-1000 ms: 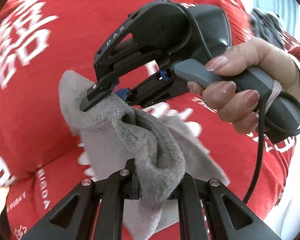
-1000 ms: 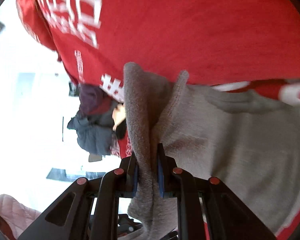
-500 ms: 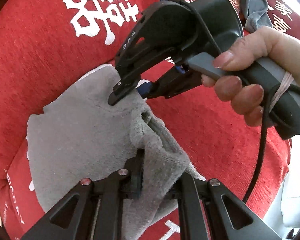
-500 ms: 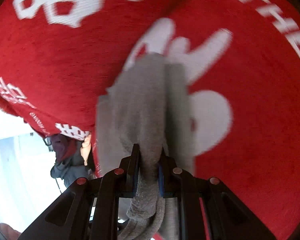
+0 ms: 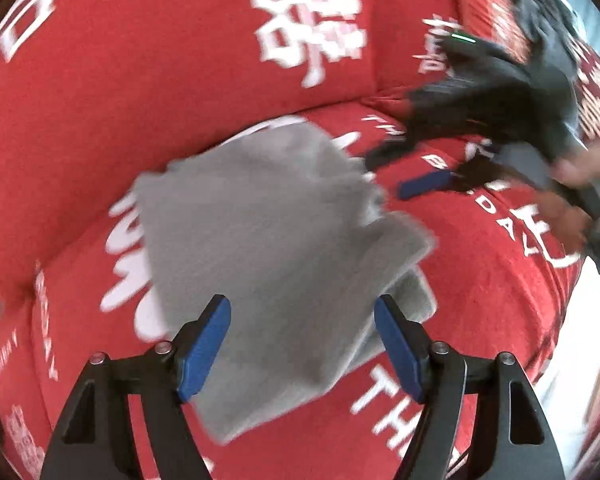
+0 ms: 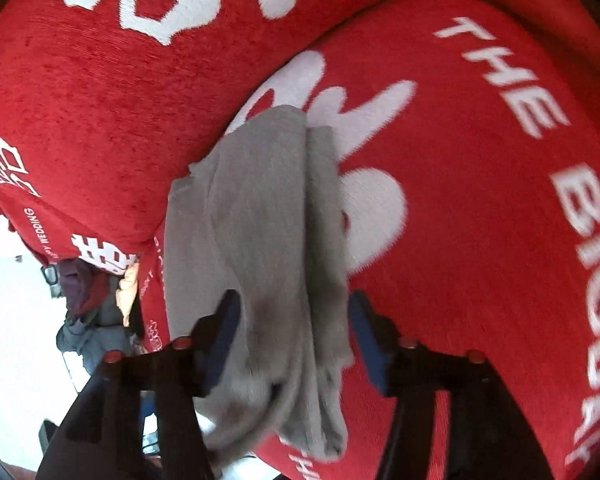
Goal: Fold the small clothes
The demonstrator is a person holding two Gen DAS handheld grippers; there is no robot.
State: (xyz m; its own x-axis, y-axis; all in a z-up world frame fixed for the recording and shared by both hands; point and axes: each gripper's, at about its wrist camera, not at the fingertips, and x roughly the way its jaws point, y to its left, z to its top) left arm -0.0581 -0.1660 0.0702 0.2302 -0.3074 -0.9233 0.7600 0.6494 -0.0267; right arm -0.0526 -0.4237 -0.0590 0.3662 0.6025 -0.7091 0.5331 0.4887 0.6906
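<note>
A small grey garment [image 5: 276, 240] lies folded on the red sofa seat [image 5: 480, 300]; it also shows in the right wrist view [image 6: 260, 240]. My left gripper [image 5: 302, 344] is open, its blue pads either side of the garment's near edge, holding nothing. My right gripper [image 6: 292, 344] is open too, its pads apart around the garment's end. In the left wrist view the right gripper [image 5: 384, 174] is blurred, just right of the garment, with the hand behind it.
The red sofa back cushion [image 5: 180, 60] with white lettering rises behind the garment. A dark pile of clothes [image 6: 88, 312] lies beyond the sofa's edge at the left of the right wrist view. The sofa's front edge is near.
Both grippers have opened and let go of the grey garment, which now lies folded on the seat. The right gripper has pulled away to the right.
</note>
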